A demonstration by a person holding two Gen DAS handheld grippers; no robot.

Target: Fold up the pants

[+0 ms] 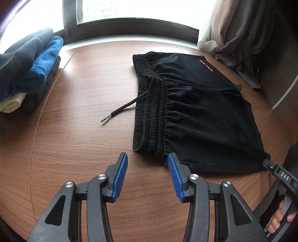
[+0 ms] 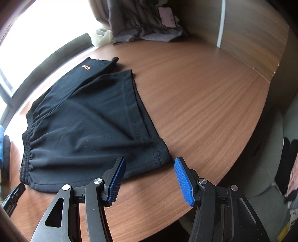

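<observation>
Black pants (image 1: 195, 104) lie folded flat on a round wooden table (image 1: 78, 130), with the gathered waistband on the left and an orange logo (image 1: 205, 65) at the far side. A drawstring (image 1: 121, 109) trails left from the waistband. My left gripper (image 1: 147, 156) is open just above the waistband's near corner, which lies between the blue pads without being pressed. My right gripper (image 2: 149, 162) is open over the pants (image 2: 89, 121) at their near right hem corner, and nothing is clamped. One finger of the right gripper (image 1: 273, 168) shows at that corner in the left wrist view.
A pile of folded clothes (image 1: 28, 68), dark and blue, sits at the table's far left. Curtains (image 1: 242, 37) hang at the far right by the window (image 1: 130, 11). The table edge (image 2: 232, 167) curves near the right gripper, with a pale seat (image 2: 270, 167) beyond it.
</observation>
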